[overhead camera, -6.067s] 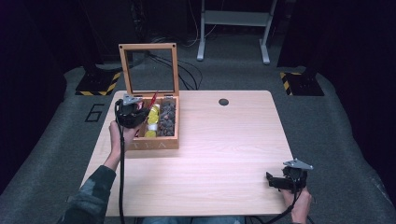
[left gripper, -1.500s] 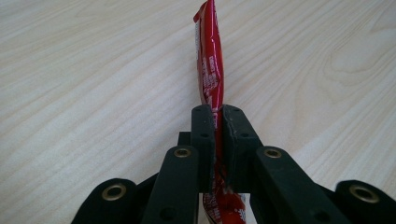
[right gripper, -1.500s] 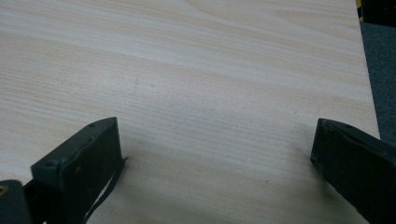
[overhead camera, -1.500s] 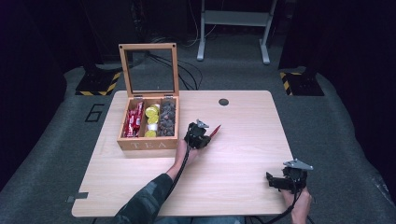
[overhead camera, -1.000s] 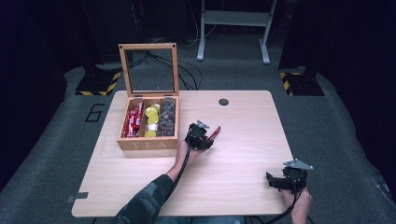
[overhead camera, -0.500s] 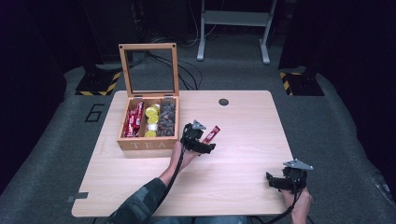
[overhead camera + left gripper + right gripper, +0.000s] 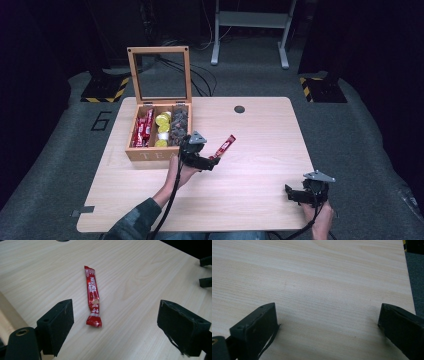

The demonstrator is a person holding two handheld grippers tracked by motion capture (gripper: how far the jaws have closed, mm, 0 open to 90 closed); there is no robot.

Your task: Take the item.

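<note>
My left gripper [image 7: 115,322] has just been opening its jaws; they stand wide with nothing between them. The red sachet [image 7: 93,296] lies flat on the surface [image 7: 260,150], just right of the wooden tea box [image 7: 150,152]. My right gripper [image 7: 327,327] rests wide-jawed, empty.

Red sachet [image 7: 224,146] — near end hidden behind left gripper [image 7: 209,163] in high view.
</note>
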